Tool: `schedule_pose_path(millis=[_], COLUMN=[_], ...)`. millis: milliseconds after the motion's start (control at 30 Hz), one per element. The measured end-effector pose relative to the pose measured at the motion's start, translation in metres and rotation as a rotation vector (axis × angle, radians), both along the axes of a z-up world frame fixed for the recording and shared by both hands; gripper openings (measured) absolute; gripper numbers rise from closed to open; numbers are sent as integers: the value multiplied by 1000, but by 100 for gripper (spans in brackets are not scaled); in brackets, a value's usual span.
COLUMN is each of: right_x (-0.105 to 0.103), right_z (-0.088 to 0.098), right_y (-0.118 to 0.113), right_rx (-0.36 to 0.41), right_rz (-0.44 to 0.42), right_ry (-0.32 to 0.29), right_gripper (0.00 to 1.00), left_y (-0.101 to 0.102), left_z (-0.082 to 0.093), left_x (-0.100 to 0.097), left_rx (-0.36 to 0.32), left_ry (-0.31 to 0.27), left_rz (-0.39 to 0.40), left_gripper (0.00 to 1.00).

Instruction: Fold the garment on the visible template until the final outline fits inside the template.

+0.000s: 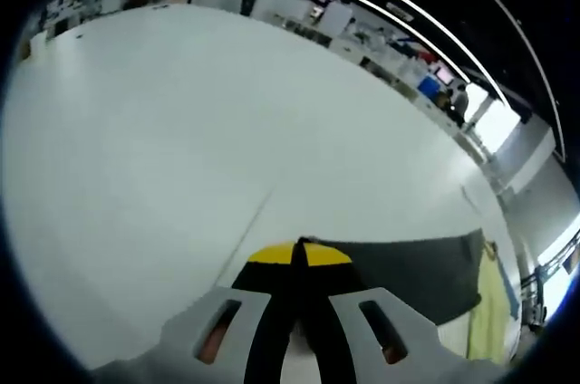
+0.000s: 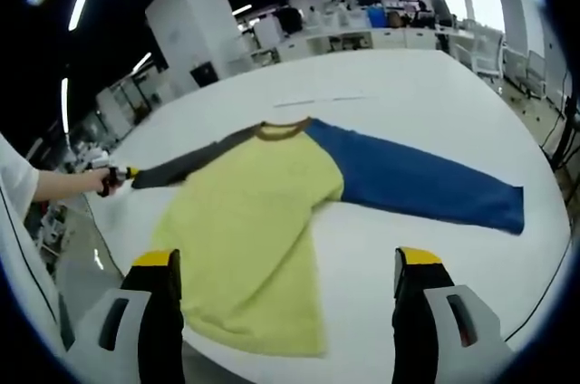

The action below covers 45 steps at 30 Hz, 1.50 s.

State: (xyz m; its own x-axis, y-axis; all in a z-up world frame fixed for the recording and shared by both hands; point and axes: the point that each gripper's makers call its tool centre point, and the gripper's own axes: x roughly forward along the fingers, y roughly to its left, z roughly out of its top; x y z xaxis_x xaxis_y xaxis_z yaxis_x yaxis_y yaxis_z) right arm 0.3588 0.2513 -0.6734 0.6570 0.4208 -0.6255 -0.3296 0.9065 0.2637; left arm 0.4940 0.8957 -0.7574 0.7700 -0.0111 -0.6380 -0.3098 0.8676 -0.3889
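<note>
A long-sleeved shirt lies flat on the white table, with a yellow body, a blue sleeve, a dark grey sleeve and a brown collar. My left gripper is shut on the end of the grey sleeve, which runs off to the right toward the yellow body. In the right gripper view the left gripper sits at the table's left edge, held by a hand, pinching the cuff. My right gripper hovers open above the shirt's hem, jaws wide apart and holding nothing.
A faint line crosses the table beyond the collar, and a seam runs ahead of the left gripper. White cabinets and desks stand beyond the table. A person's sleeve is at the left.
</note>
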Motion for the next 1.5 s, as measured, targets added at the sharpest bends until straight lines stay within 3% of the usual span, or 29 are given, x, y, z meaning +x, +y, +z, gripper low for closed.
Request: schedule_pose_path(millis=[533,933,1233,1500], right_x=[2,4,-1,-8], right_z=[-1,3,8,10], right_y=[5,7,5,1], right_rx=[6,20,31,46], right_rz=[12,19,18,4], right_ry=[4,-12,-26,-35], right_gripper=[97,97,97,96], left_y=[4,1,-10,-32], left_z=[0,13,26,37], left_x=[1,-7,-14,-17], left_rx=[13,28,24,34], left_ry=[12,-6,-20,-36], left_rz=[1,-15,-42,-119], left_gripper=[0,0,2,6])
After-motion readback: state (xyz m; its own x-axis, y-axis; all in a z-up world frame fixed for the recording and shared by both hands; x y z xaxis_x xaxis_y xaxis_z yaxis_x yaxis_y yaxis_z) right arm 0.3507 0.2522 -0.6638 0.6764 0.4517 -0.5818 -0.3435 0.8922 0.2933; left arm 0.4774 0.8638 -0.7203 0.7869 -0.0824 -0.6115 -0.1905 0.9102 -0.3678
